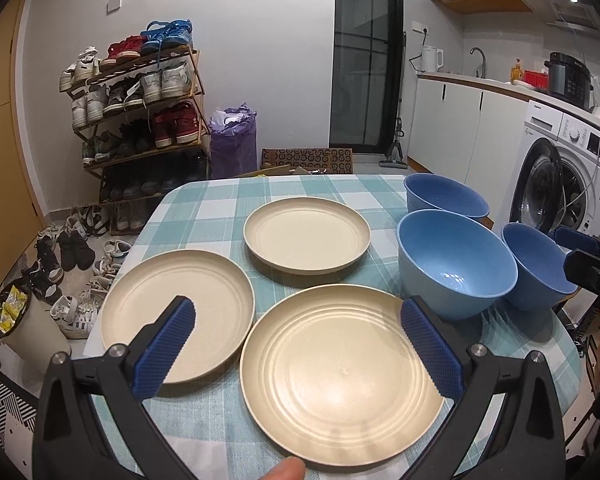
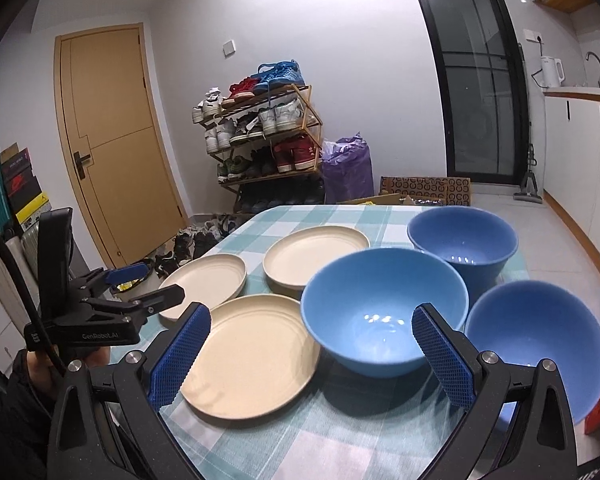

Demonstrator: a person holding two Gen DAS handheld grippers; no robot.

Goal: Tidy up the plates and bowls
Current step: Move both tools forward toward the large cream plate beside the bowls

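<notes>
The left gripper (image 1: pixel 298 344) is spread wide and holds nothing; it hangs above the near plate (image 1: pixel 340 376). The right gripper (image 2: pixel 312 354) is likewise spread and bare, over the gap between that plate (image 2: pixel 252 360) and the middle bowl (image 2: pixel 384 308).

There are three cream plates: the near one, a left plate (image 1: pixel 180 312) just beside it, and a far plate (image 1: pixel 306 238) set apart behind them. There are three blue bowls: the middle one, a far bowl (image 2: pixel 462 242) touching it or nearly so, and a right bowl (image 2: pixel 536 344) close beside it.

All six stand on the checked table (image 1: pixel 204 208). The right bowl sits by the table's right edge, the left plate by its left edge. Bare cloth shows at the far left corner and along the near edge.
</notes>
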